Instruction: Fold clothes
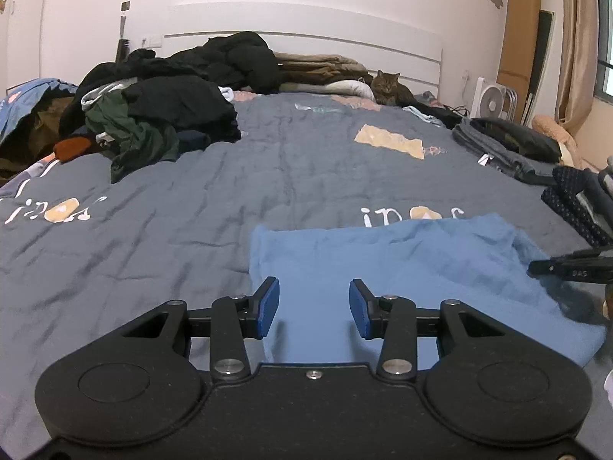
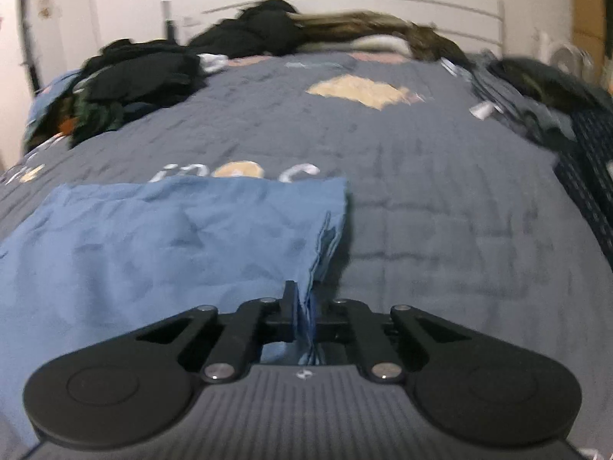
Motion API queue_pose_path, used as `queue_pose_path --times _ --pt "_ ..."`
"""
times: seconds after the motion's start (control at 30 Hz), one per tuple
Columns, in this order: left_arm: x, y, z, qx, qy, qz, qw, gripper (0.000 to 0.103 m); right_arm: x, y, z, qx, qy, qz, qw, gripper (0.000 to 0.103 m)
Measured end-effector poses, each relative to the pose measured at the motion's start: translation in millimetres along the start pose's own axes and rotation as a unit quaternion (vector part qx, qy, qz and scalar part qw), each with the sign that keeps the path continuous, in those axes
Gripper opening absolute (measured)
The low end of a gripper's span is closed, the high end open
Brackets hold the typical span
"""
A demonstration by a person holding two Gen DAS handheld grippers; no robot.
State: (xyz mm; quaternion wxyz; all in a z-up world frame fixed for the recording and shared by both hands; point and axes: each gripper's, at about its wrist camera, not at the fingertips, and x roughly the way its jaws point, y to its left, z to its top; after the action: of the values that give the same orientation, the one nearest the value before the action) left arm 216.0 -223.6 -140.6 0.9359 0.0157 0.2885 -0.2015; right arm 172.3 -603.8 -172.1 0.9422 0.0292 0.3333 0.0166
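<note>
A light blue garment (image 1: pixel 402 268) lies folded on the grey quilted bedspread (image 1: pixel 191 199) near the front edge. My left gripper (image 1: pixel 314 306) is open and empty, hovering just above the garment's left part. My right gripper (image 2: pixel 304 306) is shut on the blue garment (image 2: pixel 172 237), pinching several stacked layers at its right edge. The right gripper also shows at the right edge of the left wrist view (image 1: pixel 571 268). The right wrist view is motion blurred.
A heap of dark unfolded clothes (image 1: pixel 153 115) lies at the back left of the bed. Folded dark garments (image 1: pixel 509 145) sit along the right side. A tabby cat (image 1: pixel 389 88) lies by the white headboard. A fan (image 1: pixel 492 101) stands beyond the bed.
</note>
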Motion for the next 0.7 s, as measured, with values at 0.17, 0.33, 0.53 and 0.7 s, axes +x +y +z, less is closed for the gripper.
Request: queue_pose_path --times 0.17,0.33,0.53,0.7 --pt "2 0 -2 -0.002 0.004 0.001 1.0 0.041 -13 18 0 -0.102 -0.029 -0.005 0.994 0.004" --pt "1 -2 -5 0.003 0.006 -0.002 1.0 0.041 -13 27 0 -0.151 -0.03 -0.021 0.988 0.004" --pt "2 -4 -5 0.006 0.01 -0.006 0.9999 0.041 -10 33 -2 -0.179 -0.023 -0.043 0.983 0.008" --pt "3 -3 -4 0.005 0.01 -0.009 0.9999 0.041 -8 26 1 -0.167 -0.021 -0.057 0.984 0.01"
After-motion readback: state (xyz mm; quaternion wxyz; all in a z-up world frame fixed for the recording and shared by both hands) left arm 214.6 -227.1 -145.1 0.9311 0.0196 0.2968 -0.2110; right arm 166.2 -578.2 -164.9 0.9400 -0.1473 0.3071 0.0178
